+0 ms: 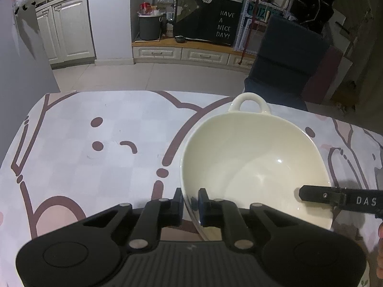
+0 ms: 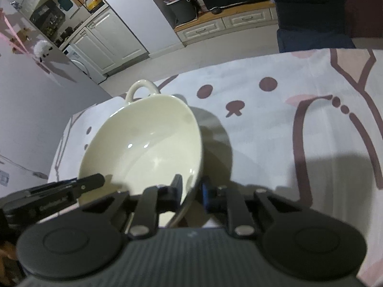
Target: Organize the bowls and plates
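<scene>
A cream bowl (image 1: 253, 157) with a loop handle (image 1: 249, 102) on its far side rests on the patterned tablecloth (image 1: 95, 167). My left gripper (image 1: 190, 203) is shut on the bowl's near left rim, one finger outside the wall and one inside. A finger of the right gripper (image 1: 318, 195) reaches into the bowl from the right. In the right wrist view the bowl (image 2: 148, 143) looks tilted, and my right gripper (image 2: 191, 191) is shut on its near right rim, again straddling the wall. The left gripper's finger (image 2: 91, 181) shows at the opposite side.
A dark blue chair (image 1: 287, 67) stands behind the table's far right edge. Beyond the tiled floor are white cabinets (image 1: 67, 31) and a low bench with a grey bin (image 1: 149, 26). The tablecloth (image 2: 287, 131) stretches bare to the right of the bowl.
</scene>
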The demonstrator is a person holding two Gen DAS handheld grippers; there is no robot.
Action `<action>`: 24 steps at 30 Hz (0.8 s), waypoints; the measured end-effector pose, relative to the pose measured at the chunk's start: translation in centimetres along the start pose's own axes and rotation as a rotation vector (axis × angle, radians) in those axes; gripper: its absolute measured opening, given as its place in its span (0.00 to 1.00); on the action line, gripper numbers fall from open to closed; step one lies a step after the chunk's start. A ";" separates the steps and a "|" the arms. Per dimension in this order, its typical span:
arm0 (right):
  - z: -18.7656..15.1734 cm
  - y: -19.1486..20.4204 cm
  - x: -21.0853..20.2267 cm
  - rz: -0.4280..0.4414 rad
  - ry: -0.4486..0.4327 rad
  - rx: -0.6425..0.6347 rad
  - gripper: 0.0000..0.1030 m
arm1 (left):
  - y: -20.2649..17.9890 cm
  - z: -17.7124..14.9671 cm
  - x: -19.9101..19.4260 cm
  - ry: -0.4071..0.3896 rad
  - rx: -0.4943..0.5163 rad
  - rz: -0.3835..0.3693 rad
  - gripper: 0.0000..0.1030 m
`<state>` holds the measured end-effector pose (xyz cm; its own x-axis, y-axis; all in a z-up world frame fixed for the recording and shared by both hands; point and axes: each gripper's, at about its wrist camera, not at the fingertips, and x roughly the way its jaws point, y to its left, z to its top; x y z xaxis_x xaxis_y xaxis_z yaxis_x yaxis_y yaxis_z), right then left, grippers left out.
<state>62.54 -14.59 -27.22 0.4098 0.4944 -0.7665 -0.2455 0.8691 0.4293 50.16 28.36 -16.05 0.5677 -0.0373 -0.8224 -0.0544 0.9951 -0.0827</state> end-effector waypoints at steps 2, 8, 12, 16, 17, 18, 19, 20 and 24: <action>0.0 0.4 0.1 -0.019 -0.005 -0.024 0.19 | -0.2 0.4 0.3 0.008 -0.004 0.016 0.15; -0.3 1.1 -0.1 -0.053 -0.004 -0.070 0.19 | -1.8 1.5 0.9 0.063 0.032 0.100 0.20; -0.3 1.0 -0.2 -0.062 0.000 -0.058 0.19 | -2.4 1.0 0.9 0.036 0.065 0.130 0.20; -0.2 1.6 -0.2 -0.085 -0.007 -0.082 0.18 | -1.7 0.3 0.3 -0.003 0.041 0.098 0.17; -0.2 1.7 -0.2 -0.088 -0.010 -0.092 0.17 | -1.7 0.1 0.2 -0.008 0.037 0.093 0.17; -0.3 1.8 -0.2 -0.087 -0.014 -0.100 0.17 | -1.7 0.0 0.0 -0.013 0.032 0.089 0.16; -0.3 1.8 -0.3 -0.087 -0.019 -0.103 0.17 | -1.6 -0.1 -0.2 -0.017 0.025 0.084 0.15; -0.4 2.0 -0.3 -0.091 -0.022 -0.103 0.16 | -1.6 -0.1 -0.4 -0.019 0.022 0.079 0.15; -0.8 2.6 -0.4 -0.114 -0.026 -0.139 0.16 | -1.9 -0.5 -0.8 -0.034 0.041 0.080 0.15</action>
<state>61.08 -12.56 -26.15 0.4639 0.3942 -0.7933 -0.3146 0.9105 0.2684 49.41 26.44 -15.46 0.5908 0.0449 -0.8055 -0.0671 0.9977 0.0064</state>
